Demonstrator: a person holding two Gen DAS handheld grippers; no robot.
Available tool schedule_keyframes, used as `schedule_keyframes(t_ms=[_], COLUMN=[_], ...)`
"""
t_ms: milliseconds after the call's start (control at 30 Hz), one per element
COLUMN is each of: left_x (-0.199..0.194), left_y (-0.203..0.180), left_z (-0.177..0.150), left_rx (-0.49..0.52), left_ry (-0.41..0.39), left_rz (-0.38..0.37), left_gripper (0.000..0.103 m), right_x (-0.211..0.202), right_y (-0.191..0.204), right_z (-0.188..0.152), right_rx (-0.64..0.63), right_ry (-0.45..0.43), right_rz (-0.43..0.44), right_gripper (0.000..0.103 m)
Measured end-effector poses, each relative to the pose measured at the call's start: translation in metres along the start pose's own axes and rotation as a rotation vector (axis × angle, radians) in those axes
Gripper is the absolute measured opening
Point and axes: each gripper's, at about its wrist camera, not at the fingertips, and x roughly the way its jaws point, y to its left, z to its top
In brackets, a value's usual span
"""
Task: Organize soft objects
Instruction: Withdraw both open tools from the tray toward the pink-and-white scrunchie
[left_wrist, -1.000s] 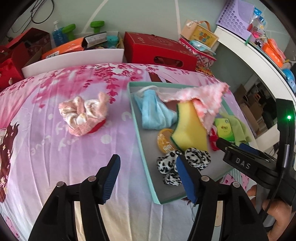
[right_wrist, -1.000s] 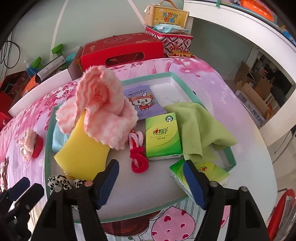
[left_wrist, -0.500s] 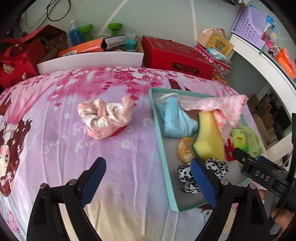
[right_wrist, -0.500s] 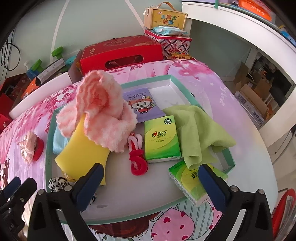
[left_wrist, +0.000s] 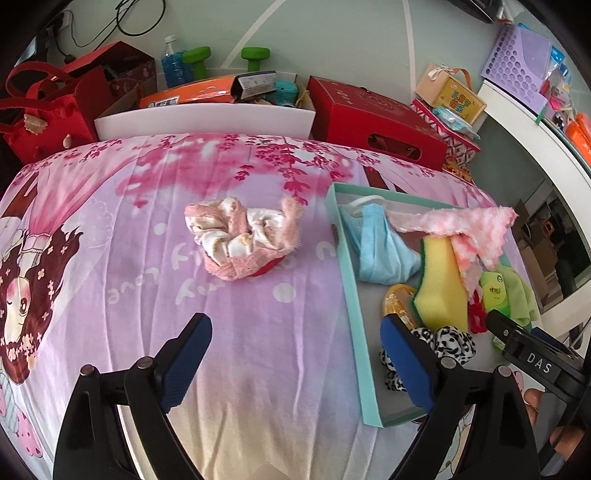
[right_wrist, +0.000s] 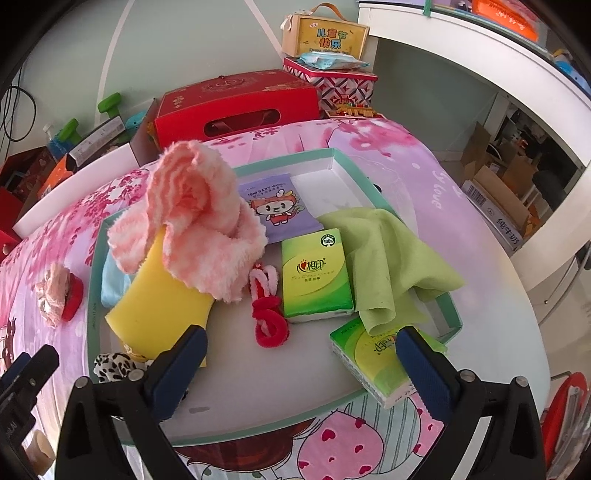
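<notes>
1. Over on the left, a pink scrunchie pile sits on the pink bedsheet, well apart from the teal tray; its long side runs left-right.
2. Left gripper: jaws wide, nothing between them.
3. Yellow sponge leans tilted in the tray, pink towel draped on top.
4. Only the right view shows the green tissue pack lengthwise, pointing away.
5. Right gripper: wide too, empty.
</notes>
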Motion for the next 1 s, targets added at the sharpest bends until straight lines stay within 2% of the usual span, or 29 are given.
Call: schedule_keyframes(t_ms=[567,1000], left_x=[-0.009,-0.027], left_y=[0.026,0.063], left_z=[0.005,0.010], left_rx=[-0.057,-0.137], left_ry=[-0.030,-0.088], left_rz=[0.026,0.082], left_gripper=[0.093,0.093], right_x=[-0.015,-0.038], right_y=[0.010,0.050], right_z=[0.000,-0.004], right_rx=[-0.044,-0.133], right_ry=[-0.010,-0.059], right_rz=[-0.006,0.066], right_gripper=[0.103,0.103])
